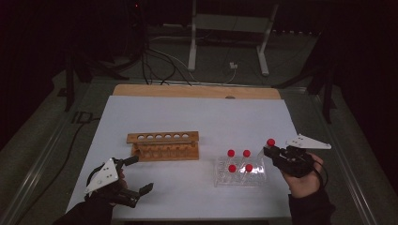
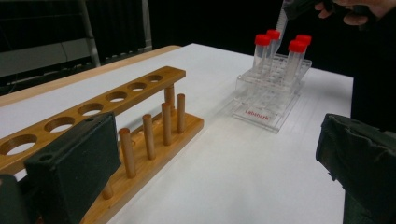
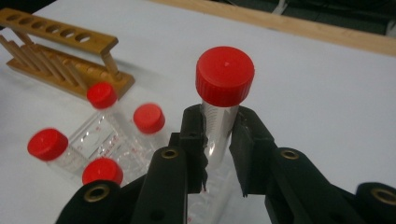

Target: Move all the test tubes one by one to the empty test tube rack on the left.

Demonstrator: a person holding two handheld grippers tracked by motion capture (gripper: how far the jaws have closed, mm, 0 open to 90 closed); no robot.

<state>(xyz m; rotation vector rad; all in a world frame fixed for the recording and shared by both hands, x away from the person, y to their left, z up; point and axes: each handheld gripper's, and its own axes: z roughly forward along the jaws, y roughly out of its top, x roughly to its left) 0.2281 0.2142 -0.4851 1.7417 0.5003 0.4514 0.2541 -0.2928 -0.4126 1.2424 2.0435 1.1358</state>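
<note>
red-capped clear plastic tube (image 3: 222, 100) stands upright, clamped between right tongs (image 3: 218, 140); wooden six-hole rack (image 1: 163, 145) lies leftward, nearer wide-open left tongs (image 1: 141, 174).

High view dim and grainy, room beyond the bench (image 1: 197, 117) nearly black; white top is the one bright area. Gripper views brighter, soft shadows. Red-capped tubes (image 3: 100, 95) at left motion-blurred, near jaws out of focus.

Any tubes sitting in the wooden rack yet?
No: in the left gripper view every hole of the wooden rack is empty, and four red-capped tubes stand in the clear rack.
</note>
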